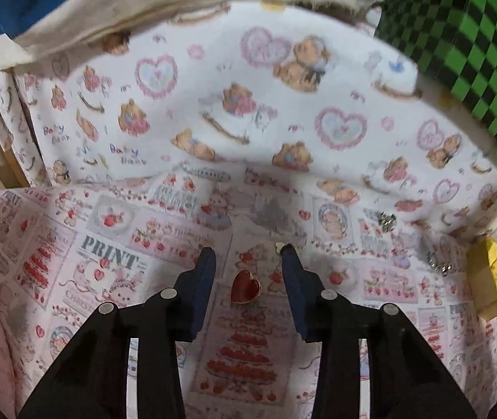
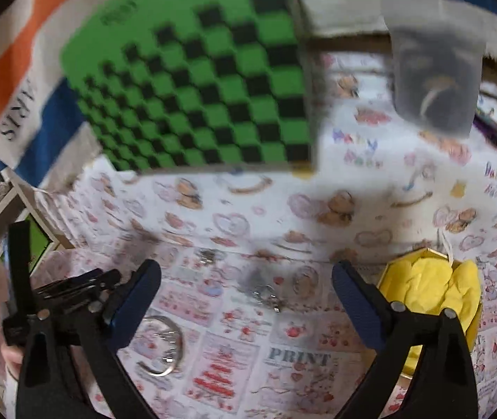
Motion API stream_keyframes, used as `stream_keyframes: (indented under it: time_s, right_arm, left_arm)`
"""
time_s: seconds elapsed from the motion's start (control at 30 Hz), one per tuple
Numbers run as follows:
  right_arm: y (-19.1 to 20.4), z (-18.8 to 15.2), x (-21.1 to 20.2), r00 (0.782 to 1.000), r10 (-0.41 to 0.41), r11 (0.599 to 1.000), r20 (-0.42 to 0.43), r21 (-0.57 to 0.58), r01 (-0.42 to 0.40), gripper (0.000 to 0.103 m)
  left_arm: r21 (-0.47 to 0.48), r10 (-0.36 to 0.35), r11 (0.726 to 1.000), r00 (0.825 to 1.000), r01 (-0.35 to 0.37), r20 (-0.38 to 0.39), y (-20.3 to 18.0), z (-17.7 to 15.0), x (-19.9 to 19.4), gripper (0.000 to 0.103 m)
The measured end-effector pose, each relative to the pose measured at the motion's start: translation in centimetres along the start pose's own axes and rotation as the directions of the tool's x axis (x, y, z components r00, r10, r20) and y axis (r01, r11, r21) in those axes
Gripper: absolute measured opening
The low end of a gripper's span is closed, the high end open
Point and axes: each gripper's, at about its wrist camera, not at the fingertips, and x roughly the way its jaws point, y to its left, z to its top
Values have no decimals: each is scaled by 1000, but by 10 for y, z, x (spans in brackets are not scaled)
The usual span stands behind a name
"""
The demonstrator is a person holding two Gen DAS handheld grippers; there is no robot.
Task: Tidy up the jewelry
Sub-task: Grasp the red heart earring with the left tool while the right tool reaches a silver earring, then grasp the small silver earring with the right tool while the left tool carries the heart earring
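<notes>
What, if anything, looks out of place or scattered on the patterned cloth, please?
The jewelry lies loose on the cloth instead of in the yellow-lined box. A red heart piece sits between the left gripper fingers, untouched. A silver bangle and a sparkly silver piece lie apart, the latter ahead of the open right gripper.

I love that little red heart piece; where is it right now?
In the left wrist view the red heart lies flat on the pink printed cloth, between the left gripper fingers, touching neither.

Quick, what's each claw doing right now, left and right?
Left claw: open, red heart charm between its fingers, untouched.
Right claw: open wide, empty.
</notes>
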Motion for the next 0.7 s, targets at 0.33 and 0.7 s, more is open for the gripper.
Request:
stream_keyframes:
  time_s: [0.33,0.7]
  right_arm:
    - [-13,-8,13,996,-15,999,-87,-29,13,87]
    - [0,-3,63,958,-101,991,-270,-114,72,38]
  left_arm:
    - [-34,-11,999,1000,10,-21,7,-5,4,7]
    - [-66,-58,996,995,63,75,4,-8,-35,6]
